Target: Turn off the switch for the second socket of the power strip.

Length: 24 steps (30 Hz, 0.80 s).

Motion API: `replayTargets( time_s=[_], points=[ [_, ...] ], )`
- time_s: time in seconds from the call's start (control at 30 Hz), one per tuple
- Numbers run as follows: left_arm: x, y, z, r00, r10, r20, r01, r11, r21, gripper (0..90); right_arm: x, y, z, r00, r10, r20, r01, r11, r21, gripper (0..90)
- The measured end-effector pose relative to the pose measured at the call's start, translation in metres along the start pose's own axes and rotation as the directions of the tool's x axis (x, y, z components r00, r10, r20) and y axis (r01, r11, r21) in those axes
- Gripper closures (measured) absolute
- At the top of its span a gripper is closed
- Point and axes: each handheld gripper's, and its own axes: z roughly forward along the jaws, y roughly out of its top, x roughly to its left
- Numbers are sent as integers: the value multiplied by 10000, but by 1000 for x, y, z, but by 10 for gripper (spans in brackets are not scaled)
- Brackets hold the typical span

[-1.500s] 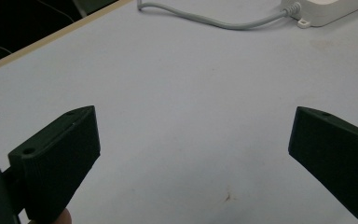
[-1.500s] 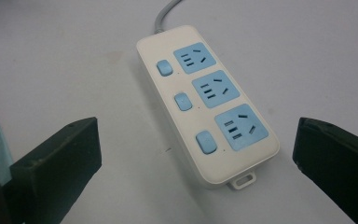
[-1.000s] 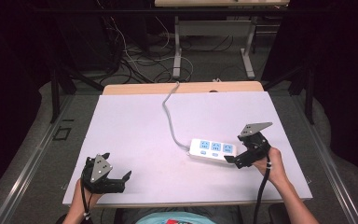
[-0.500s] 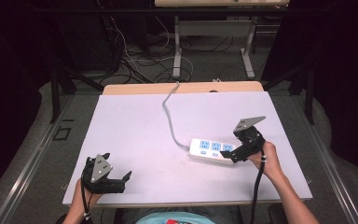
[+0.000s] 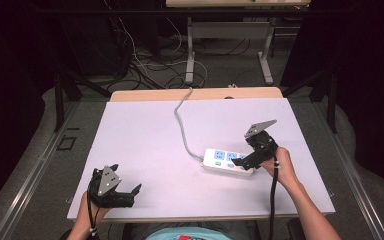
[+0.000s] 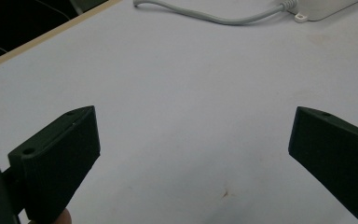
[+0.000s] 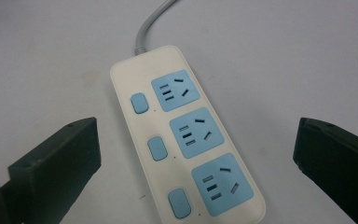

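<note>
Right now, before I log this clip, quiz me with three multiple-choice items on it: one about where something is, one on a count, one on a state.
1. Where does the power strip lie on the table?
A. right half, by the right tool
B. far left corner
C. under the left tool

2. How many blue sockets does the strip have?
A. two
B. three
C. five

3. How do the right tool's jaws stand?
A. shut on the cord
B. shut on nothing
C. open, the strip between them

Key: 1 A, the high view puts the strip beside the right tool, while the left tool sits at the near left edge. 2 B, the right gripper view shows three blue sockets, each with a button. 3 C, both jaws stand wide apart there, touching nothing.
</note>
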Motion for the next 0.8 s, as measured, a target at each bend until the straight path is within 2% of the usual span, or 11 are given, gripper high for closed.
replayTargets(
  time_s=[0.03, 0.07, 0.23, 0.27, 0.3, 0.37, 0.4, 0.57, 0.63, 0.77, 0.8],
  points=[
    [1, 0, 0, 9999, 119, -52, -119, 9999, 5, 18, 0, 1, 1, 9999, 5, 110, -5, 10000, 21, 2],
    [0, 0, 0, 9999, 130, -52, -130, 9999, 12, 18, 0, 3, 1, 10000, 1, -61, 0, 9997, 224, 2],
    [1, 0, 0, 10000, 76, -22, -76, 10000, 23, 18, -1, 7, 9, 10000, -62, 16, 62, 9995, 308, 0],
    [1, 0, 0, 9999, 125, -40, -125, 9999, 39, 18, -1, 8, 10, 10000, -32, -26, 33, 9987, 513, 0],
    [1, 0, 0, 9999, 117, -39, -117, 9999, 39, 18, -2, 9, 12, 9999, -158, 15, 158, 9991, 387, 0],
    [0, 0, 0, 10000, 47, 13, -47, 10000, 20, 18, -2, 10, 13, 10000, -2, -54, 6, 9975, 702, 0],
    [0, 0, 0, 10000, 7, 39, -7, 10000, 15, 18, -2, 10, 15, 10000, 17, 87, -22, 9985, 555, 0],
    [1, 0, 0, 9999, 131, -22, -131, 9999, 27, 18, -4, 12, 17, 9998, 118, -144, -107, 9972, 735, 0],
    [1, 0, 0, 9999, 129, -32, -129, 9999, 7, 18, -4, 12, 20, 9998, 176, -23, -175, 9989, 432, 0],
    [1, 0, 0, 9999, 138, -9, -138, 9999, 33, 17, -7, 12, 22, 9999, 68, -108, -61, 9983, 581, 0],
    [1, 0, 0, 9999, 139, -10, -139, 9999, 35, 17, -7, 12, 22, 9997, 199, -130, -191, 9980, 597, 0]
  ],
)
